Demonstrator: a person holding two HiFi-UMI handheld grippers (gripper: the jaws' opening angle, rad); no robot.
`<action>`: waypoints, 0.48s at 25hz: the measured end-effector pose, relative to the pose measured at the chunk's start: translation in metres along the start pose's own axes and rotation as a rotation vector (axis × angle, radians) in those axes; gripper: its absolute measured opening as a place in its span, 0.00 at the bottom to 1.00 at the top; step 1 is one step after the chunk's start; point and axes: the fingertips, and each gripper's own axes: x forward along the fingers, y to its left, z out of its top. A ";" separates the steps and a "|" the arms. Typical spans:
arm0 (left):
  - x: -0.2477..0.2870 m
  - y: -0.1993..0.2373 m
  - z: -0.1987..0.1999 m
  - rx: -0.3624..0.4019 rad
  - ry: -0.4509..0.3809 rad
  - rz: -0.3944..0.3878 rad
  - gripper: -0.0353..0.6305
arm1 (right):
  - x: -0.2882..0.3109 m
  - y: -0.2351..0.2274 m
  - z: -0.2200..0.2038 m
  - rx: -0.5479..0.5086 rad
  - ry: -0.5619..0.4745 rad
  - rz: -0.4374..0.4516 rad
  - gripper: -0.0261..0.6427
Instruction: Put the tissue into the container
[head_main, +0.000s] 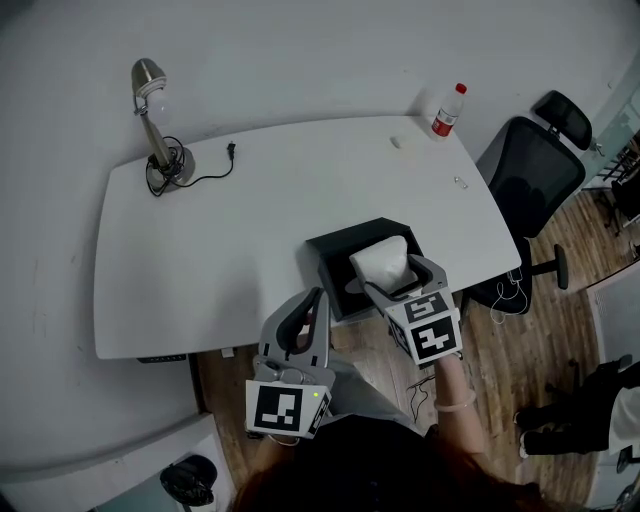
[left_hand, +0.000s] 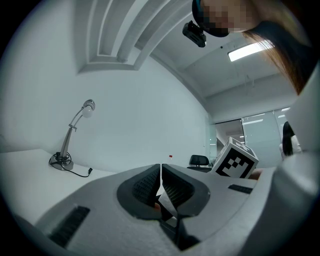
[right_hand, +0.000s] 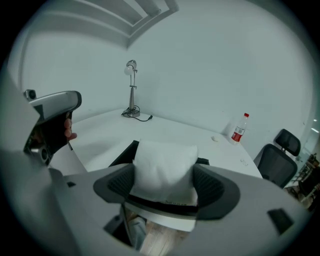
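Head view. Looks down on a white table (head_main: 200, 240). Finds a black container (head_main: 335, 255) at the table's near edge, open side up. Shows the right gripper (head_main: 402, 280) clamped on a white tissue pack (head_main: 383, 262), held in the container's opening; cannot tell whether the pack touches the bottom. Places the left gripper (head_main: 318, 297) just left of the container, over the table's near edge. Adds a desk lamp (head_main: 150, 100) with its cord at the far left corner, a red-capped bottle (head_main: 447, 110) at the far right, and an office chair (head_main: 535, 165) past the right end.

Left gripper view. Shows the jaws pressed flat together, holding nothing. Catches the lamp (left_hand: 70, 142) on the table to the left and a marker cube (left_hand: 237, 160) to the right.

Right gripper view. Shows both jaws squeezing the sides of the tissue pack (right_hand: 162, 167), its top bulging above them. Sets the container (right_hand: 124, 152) just behind and below the pack. Leaves the lamp (right_hand: 131, 87), the bottle (right_hand: 240, 128) and the chair (right_hand: 277, 147) farther back.
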 end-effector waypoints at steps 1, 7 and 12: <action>0.001 0.001 -0.001 -0.002 0.002 0.002 0.10 | 0.002 0.000 0.000 0.003 0.012 0.007 0.62; 0.005 0.008 -0.003 -0.017 0.003 0.006 0.10 | 0.012 0.003 -0.006 0.024 0.090 0.054 0.62; 0.008 0.014 -0.003 -0.023 0.001 0.009 0.10 | 0.020 0.003 -0.012 0.014 0.151 0.075 0.62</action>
